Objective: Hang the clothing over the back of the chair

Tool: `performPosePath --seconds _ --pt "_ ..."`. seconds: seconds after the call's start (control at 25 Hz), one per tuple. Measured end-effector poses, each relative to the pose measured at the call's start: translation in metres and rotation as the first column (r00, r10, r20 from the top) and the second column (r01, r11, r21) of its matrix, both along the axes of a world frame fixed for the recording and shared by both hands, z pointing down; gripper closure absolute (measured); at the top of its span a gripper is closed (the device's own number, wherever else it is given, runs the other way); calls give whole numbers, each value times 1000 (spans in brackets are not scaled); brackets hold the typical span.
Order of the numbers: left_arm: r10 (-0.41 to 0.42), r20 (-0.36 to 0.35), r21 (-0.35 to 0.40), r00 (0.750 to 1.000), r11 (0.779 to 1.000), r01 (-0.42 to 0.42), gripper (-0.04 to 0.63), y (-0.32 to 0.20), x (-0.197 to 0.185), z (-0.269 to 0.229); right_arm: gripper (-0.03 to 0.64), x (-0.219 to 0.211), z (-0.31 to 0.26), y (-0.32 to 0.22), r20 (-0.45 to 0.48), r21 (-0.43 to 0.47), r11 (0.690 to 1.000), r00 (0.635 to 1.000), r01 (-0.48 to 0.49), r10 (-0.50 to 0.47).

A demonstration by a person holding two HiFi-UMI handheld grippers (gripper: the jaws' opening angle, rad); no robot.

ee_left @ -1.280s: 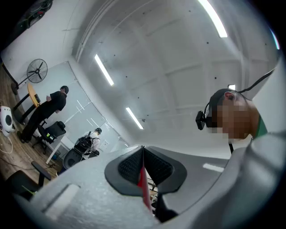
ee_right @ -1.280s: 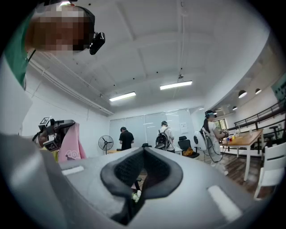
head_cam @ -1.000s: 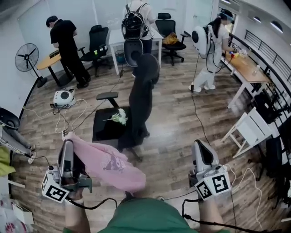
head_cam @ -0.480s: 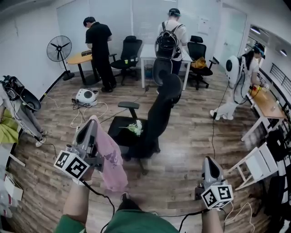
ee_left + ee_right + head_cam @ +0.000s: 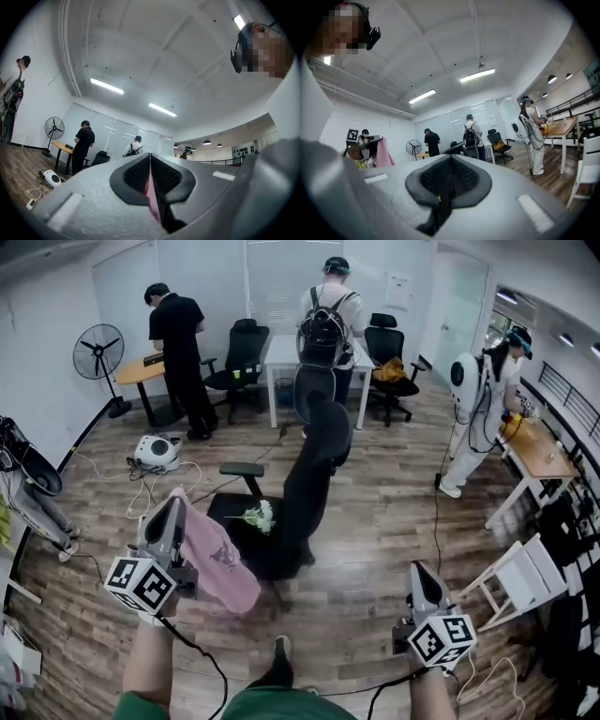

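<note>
A pink garment (image 5: 220, 561) hangs from my left gripper (image 5: 174, 506), which is shut on its upper edge; a strip of pink cloth (image 5: 151, 187) shows between the closed pads. The garment hangs just left of the black office chair (image 5: 314, 465), near its seat. That chair's tall back looks draped in dark cloth, and a small bunch of white flowers (image 5: 258, 516) lies on the seat. My right gripper (image 5: 419, 571) is held low at the right, well away from the chair, shut with nothing in it. From the right gripper view the pink garment (image 5: 385, 153) shows far left.
A person in black (image 5: 175, 345) stands at a round table, one with a backpack (image 5: 326, 326) at a white desk, one in white (image 5: 476, 395) by a wooden desk (image 5: 542, 454). A fan (image 5: 98, 352), a white floor device (image 5: 157, 451), cables and a white chair (image 5: 525, 579) surround me.
My left gripper has risen with the pink garment, which now hangs down instead of lying spread low. The view has swung so the chair sits closer and more central. The right gripper stays low.
</note>
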State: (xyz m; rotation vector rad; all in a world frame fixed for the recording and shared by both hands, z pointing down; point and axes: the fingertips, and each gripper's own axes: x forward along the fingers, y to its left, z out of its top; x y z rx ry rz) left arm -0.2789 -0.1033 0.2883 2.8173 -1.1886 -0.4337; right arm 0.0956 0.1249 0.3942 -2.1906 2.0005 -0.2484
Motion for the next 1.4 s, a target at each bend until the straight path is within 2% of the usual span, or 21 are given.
performPosePath --seconds 0.16,0.48,0.72,0.92,1.08,1.4 --pt "47 -5 7 999 999 -47 581 -45 34 6 624 15 -4 -29 -4 -13 1000 1000 -16 16" --pt "148 -58 -23 987 988 -150 581 -141 64 11 624 20 -10 -117 -22 -41 998 999 -44 44" --pt "235 -25 -31 972 971 -236 581 -185 89 21 624 18 -8 -158 -28 -72 996 999 -47 45" --pt "245 -28 -32 969 969 -246 581 -233 97 18 624 12 4 -191 -33 -99 994 999 -40 37" --pt "262 6 -23 965 965 -262 581 -261 124 9 624 15 13 -209 -26 -117 993 999 -29 26" --pt "244 75 -9 967 970 -245 581 -286 202 -8 624 72 19 -227 2 -95 995 1000 5 -5"
